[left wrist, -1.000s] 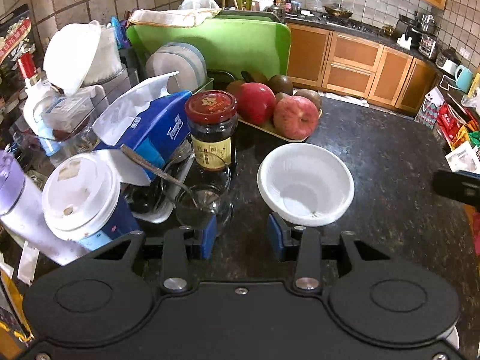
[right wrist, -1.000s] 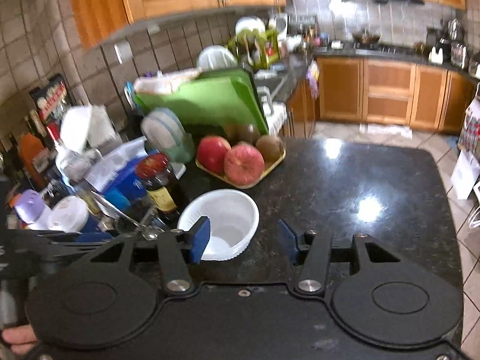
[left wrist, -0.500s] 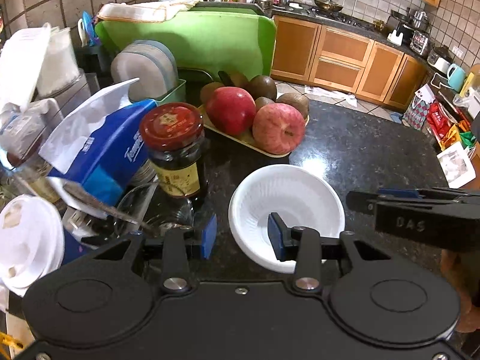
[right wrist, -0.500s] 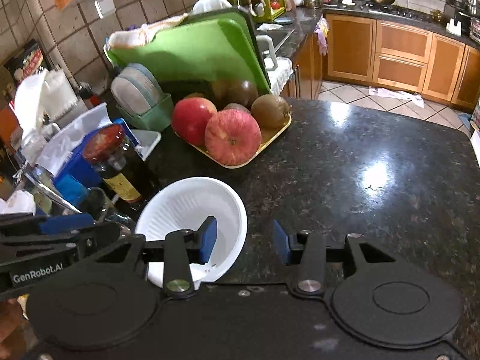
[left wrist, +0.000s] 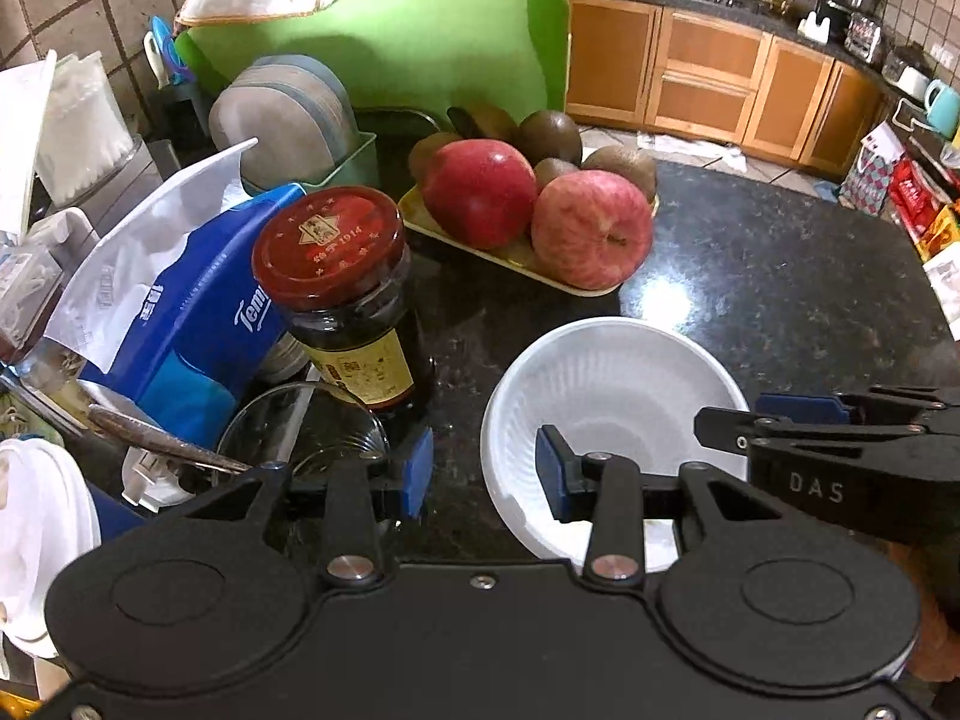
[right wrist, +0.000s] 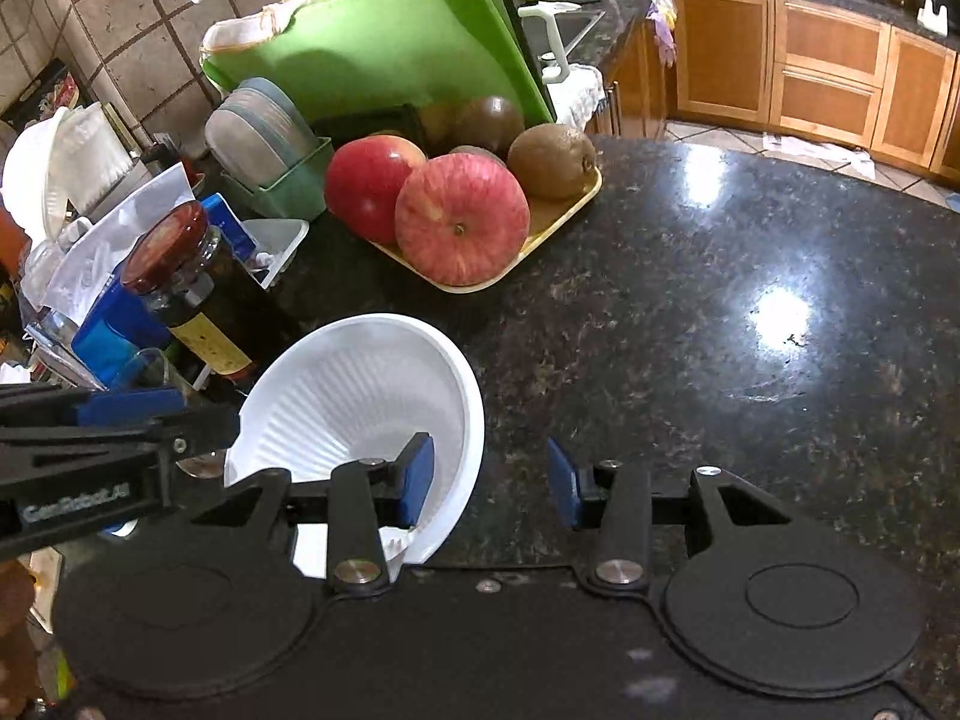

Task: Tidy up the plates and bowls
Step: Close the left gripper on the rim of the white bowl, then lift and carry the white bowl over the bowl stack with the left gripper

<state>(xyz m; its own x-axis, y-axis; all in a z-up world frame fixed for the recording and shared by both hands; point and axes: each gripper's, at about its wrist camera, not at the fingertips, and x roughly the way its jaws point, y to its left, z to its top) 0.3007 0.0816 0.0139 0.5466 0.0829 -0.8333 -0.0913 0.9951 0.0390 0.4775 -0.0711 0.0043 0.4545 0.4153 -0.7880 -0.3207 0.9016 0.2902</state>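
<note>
A white ribbed bowl (left wrist: 618, 396) (right wrist: 360, 396) sits on the black granite counter (right wrist: 720, 330). My left gripper (left wrist: 483, 471) is open and straddles the bowl's left rim, one blue pad inside and one outside, neither pressing. My right gripper (right wrist: 489, 483) is open too and straddles the opposite rim the same way. Each gripper shows side-on in the other view: the right gripper (left wrist: 810, 420) and the left gripper (right wrist: 120, 420). A stack of grey plates (left wrist: 288, 120) (right wrist: 264, 132) stands on edge in a small green rack at the back.
A red-lidded dark jar (left wrist: 342, 294) and a glass cup (left wrist: 300, 432) stand just left of the bowl. Behind are a blue tissue pack (left wrist: 180, 312), a yellow tray (right wrist: 552, 222) of apples and kiwis, and a green cutting board (left wrist: 408, 42). A white-lidded cup (left wrist: 36, 528) is at far left.
Both grippers have come down and closed in on the bowl from either side, until each straddles a rim. The right gripper has come into the left wrist view. The bowl has stayed put.
</note>
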